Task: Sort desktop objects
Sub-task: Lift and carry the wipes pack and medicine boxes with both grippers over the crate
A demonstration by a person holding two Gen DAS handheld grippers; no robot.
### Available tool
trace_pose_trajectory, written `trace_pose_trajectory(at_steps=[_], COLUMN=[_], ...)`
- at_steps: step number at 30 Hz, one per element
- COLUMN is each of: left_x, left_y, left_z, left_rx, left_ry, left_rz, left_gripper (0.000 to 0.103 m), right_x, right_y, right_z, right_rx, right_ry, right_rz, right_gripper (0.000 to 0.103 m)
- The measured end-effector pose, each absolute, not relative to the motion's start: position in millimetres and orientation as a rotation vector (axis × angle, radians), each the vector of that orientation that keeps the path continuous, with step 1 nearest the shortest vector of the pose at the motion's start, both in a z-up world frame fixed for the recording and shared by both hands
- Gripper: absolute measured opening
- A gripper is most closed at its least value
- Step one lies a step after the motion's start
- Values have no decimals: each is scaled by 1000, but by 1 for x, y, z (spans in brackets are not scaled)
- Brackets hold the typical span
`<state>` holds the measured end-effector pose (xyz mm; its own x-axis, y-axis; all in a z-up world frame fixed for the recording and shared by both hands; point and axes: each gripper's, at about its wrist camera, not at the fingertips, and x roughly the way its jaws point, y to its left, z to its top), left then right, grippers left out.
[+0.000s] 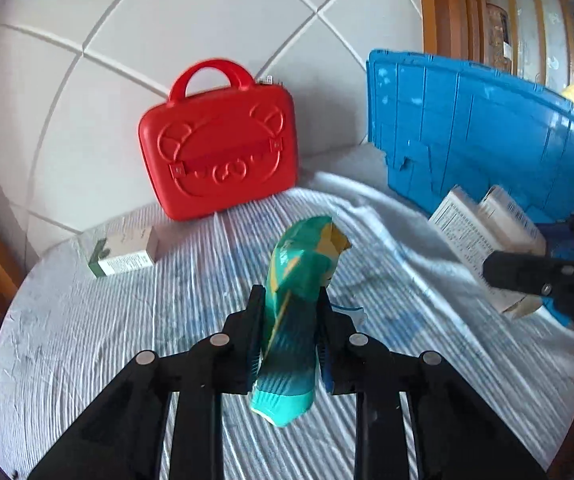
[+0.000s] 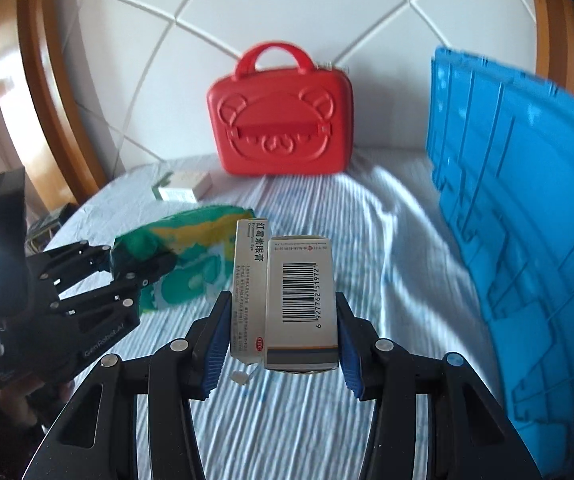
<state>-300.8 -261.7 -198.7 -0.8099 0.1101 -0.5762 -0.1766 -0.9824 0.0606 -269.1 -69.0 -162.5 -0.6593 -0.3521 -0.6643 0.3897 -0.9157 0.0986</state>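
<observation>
My left gripper (image 1: 290, 300) is shut on a green and yellow snack packet (image 1: 299, 280), squeezed between its pads and lifted above the striped cloth (image 1: 107, 340). In the right wrist view that packet (image 2: 191, 248) shows at the left with the left gripper (image 2: 139, 266) clamped on it. My right gripper (image 2: 283, 304) is shut on two white medicine boxes (image 2: 301, 300) held side by side, a barcode facing up. Those boxes (image 1: 483, 232) and the right gripper (image 1: 523, 280) appear at the right edge of the left wrist view.
A red bear-face case (image 1: 219, 148) stands upright against the white padded wall. A blue plastic crate (image 1: 487, 136) sits at the right. A small green and beige box (image 1: 125, 254) lies on the cloth at the left. A person's hand (image 2: 11, 404) holds the left gripper.
</observation>
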Motion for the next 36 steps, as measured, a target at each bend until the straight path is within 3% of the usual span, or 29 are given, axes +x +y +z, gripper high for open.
trace_pose_trajectory(at_steps=[7,19,30,36], left_x=[-298,-257,-251,-273], left_y=[-248,-188,-56,34], left_z=[-124,-45,53,70], left_rx=[-698,-456,-209,-228], left_ry=[239,298,289,264], left_rz=[2900,2816,2726,2650], left_gripper=[22,22,22,22], right_x=[-250,-212,-178,-175], right_y=[-57,-11,111,208], right_z=[-112,-44,54,85], right_rx=[845,691,415,372], right_ry=[21,-39,-80,-69], right_rz=[-2628,-2786,-2925,-3042], right_gripper=[47,47,47,47])
